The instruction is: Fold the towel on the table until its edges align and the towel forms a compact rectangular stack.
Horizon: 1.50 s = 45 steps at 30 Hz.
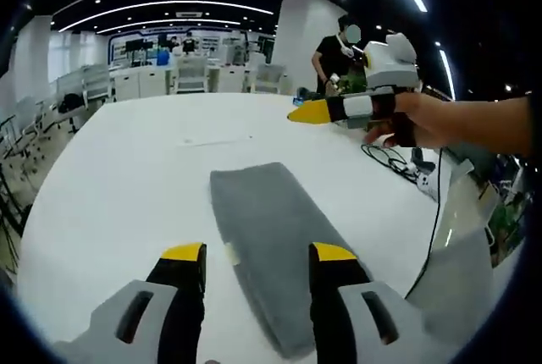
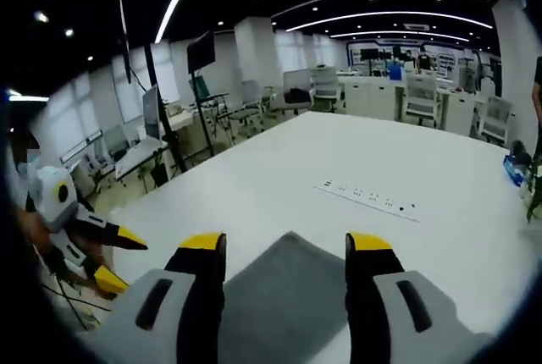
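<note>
- My left gripper [image 1: 258,256] has its two yellow-tipped jaws spread wide, with nothing held between them; in the left gripper view they rise over the near end of the towel without touching it, as far as I can tell.
- My right gripper [image 2: 288,245] is likewise wide open and empty; in the right gripper view its jaws stand either side of a corner of the grey cloth below.
- The towel [image 1: 275,250] lies flat on the table, already folded into a long narrow grey strip. In the left gripper view it runs away from my jaws toward the middle of the tabletop, its far end squared off and a small pale tag showing at its left edge.
- In the right gripper view the towel [image 2: 284,300] shows as a grey wedge between my jaws, its corner pointing toward the table's middle.
- The table [image 1: 127,178] is white and broad; a recessed socket strip [image 2: 368,198] is set into its surface, well beyond the towel.
- My right gripper also shows from the left gripper view, held up in my hand [image 1: 423,118] above the table's far right side, its yellow tips pointing left, well apart from the towel.
- From the right gripper view, my left gripper sits at the left edge, off the table's side, jaws parted.
- A black cable [image 1: 428,237] trails over the table's right edge.
- Beyond the table: office desks, chairs [image 2: 419,93], monitors, ceiling light strips, and a person in black [image 1: 334,59] standing at the far side.
</note>
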Motion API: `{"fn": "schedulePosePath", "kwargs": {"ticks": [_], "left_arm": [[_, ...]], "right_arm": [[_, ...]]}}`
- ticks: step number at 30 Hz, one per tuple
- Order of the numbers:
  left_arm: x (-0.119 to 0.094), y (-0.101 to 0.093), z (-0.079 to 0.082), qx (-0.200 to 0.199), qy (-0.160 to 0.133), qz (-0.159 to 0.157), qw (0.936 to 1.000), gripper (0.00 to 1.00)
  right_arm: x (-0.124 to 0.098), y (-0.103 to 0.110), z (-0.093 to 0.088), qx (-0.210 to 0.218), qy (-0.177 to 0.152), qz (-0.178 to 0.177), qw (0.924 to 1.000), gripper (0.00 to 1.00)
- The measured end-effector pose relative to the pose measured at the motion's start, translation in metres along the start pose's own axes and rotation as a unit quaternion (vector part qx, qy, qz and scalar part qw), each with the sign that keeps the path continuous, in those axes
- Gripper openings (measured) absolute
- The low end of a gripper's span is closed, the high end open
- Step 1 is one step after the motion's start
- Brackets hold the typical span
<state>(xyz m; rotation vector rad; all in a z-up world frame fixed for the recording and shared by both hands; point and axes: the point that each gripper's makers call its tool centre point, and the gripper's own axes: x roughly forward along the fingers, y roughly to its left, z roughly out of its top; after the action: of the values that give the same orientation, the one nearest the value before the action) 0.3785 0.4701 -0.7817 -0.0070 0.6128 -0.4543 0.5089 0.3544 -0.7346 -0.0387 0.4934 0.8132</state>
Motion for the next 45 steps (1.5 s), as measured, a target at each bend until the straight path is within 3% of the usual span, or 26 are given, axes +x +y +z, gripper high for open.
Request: {"fn": "schedulePosePath", "kwargs": {"ticks": [13, 29, 41, 45], "left_arm": [[0.024, 0.013, 0.004, 0.034, 0.014, -0.009, 0.9993, 0.47], [0.045, 0.012, -0.019, 0.047, 0.051, -0.021, 0.9974, 0.43], [0.064, 0.008, -0.040, 0.044, 0.077, -0.036, 0.9954, 0.38], [0.069, 0.005, -0.048, 0.046, 0.086, -0.041, 0.9944, 0.37]], "right_arm": [[-0.031, -0.005, -0.037, -0.028, 0.017, -0.006, 0.9994, 0.51], [-0.040, -0.011, -0.082, -0.024, 0.043, -0.028, 0.9984, 0.46], [-0.041, 0.000, -0.124, -0.047, 0.092, -0.006, 0.9946, 0.36], [-0.040, 0.004, -0.132, -0.055, 0.095, 0.000, 0.9940, 0.34]]}}
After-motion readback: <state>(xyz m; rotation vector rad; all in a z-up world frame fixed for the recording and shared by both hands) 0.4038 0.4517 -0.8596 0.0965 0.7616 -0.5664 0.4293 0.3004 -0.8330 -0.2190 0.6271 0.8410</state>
